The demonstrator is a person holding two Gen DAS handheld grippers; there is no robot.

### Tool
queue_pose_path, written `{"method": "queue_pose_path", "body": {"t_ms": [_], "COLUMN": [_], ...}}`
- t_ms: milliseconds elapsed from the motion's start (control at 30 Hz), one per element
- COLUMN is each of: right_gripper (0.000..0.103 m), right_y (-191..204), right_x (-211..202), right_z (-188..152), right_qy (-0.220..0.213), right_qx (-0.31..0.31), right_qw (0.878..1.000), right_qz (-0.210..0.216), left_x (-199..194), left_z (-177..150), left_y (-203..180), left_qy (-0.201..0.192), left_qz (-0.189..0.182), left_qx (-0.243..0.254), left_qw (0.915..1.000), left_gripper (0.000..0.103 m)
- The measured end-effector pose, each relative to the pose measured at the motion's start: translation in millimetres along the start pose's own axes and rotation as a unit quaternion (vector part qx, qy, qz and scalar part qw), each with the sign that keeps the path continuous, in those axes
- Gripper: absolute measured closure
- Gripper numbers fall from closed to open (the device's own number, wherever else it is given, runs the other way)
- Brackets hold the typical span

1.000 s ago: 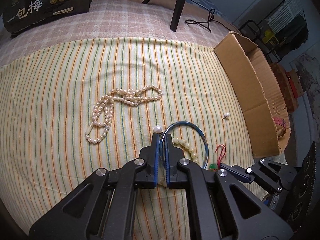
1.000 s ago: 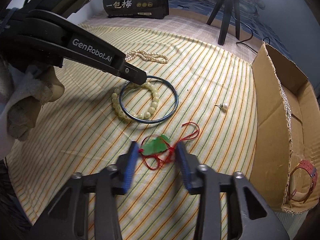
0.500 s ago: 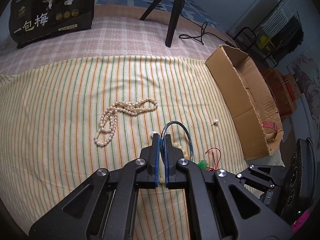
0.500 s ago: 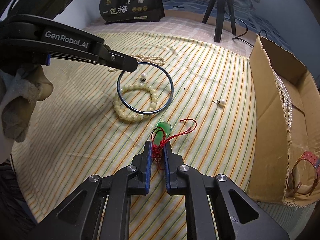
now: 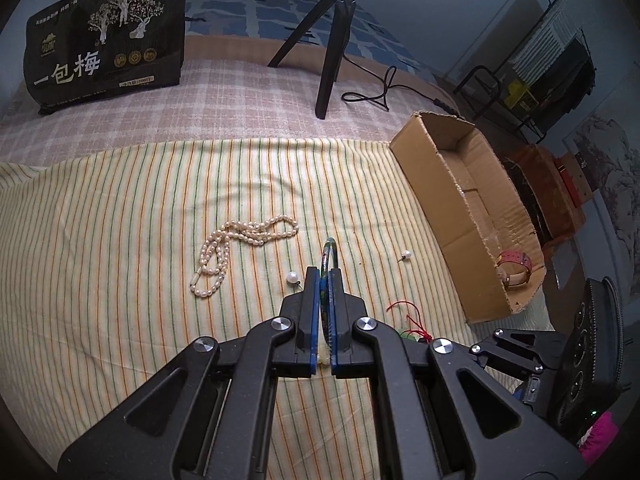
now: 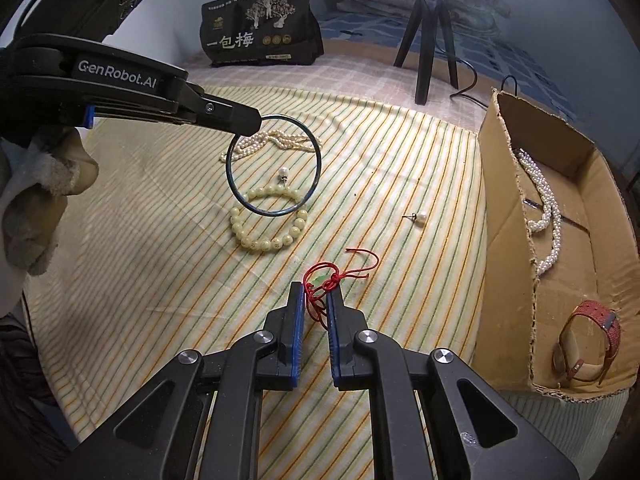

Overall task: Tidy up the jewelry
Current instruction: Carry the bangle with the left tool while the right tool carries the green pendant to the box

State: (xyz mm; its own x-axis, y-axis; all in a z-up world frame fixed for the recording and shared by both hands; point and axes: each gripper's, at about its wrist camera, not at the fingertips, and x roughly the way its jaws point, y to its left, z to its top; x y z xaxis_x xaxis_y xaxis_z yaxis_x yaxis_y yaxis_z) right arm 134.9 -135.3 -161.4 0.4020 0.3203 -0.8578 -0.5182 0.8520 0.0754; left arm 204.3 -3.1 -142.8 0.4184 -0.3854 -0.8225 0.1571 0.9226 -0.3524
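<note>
Gripping a thin blue bangle (image 6: 273, 166) by its rim, the left hand-held gripper (image 5: 324, 280) has its jaws closed on it and holds the ring clear of the striped cloth (image 5: 120, 240), above a pale bead bracelet (image 6: 269, 224) that lies flat there. A pearl stud (image 6: 283, 172) shows through the ring, resting on the cloth. The right hand-held gripper (image 6: 316, 292) is clamped on the red cord (image 6: 340, 272) of a green pendant, whose loose end trails on the cloth just ahead. A second pearl stud (image 6: 418, 217) lies between the cord and the cardboard box (image 6: 504, 208) at the right. Inside the box are a white pearl strand (image 6: 546, 208) and a red-strapped watch (image 6: 588, 344). A long pearl necklace (image 5: 244, 248) lies bunched farther back on the cloth.
</note>
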Motion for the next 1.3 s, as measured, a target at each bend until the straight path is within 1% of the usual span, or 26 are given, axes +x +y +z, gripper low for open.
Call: {"method": "queue_pose_path", "body": {"t_ms": [433, 667, 933, 1133, 1300], "right_gripper": [0.094, 0.094, 0.094, 0.094, 0.094], "right_y": [-2.2, -2.7, -13.2, -30.0, -46.7], "right_x": [-16.3, -30.4, -58.3, -90.2, -108.0], "right_z": [2.6, 6.8, 14.6, 23.3, 26.1], "right_qy": [-0.020, -0.043, -0.075, -0.116, -0.133], "right_qx": [-0.003, -0.005, 0.006, 0.026, 0.043], "right_qw": [1.000, 0.999, 0.997, 0.993, 0.990], "right_qz": [0.001, -0.002, -0.010, -0.021, -0.033], "left_x": [-18.8, -30.4, -49.5, -59.3, -63.2], "left_z": [6.3, 9.0, 9.8, 9.8, 8.6], "left_y": [-7.6, -16.1, -29.6, -42.4, -53.1], "left_qy": [-0.024, -0.039, -0.057, -0.067, -0.070], "left_qz": [-0.012, -0.023, -0.043, -0.058, -0.071], "left_qx": [0.002, 0.009, 0.019, 0.026, 0.029], "left_qw": [0.9996, 0.9990, 0.9973, 0.9957, 0.9946], "left_gripper": [0.102, 0.102, 0.102, 0.102, 0.102]}}
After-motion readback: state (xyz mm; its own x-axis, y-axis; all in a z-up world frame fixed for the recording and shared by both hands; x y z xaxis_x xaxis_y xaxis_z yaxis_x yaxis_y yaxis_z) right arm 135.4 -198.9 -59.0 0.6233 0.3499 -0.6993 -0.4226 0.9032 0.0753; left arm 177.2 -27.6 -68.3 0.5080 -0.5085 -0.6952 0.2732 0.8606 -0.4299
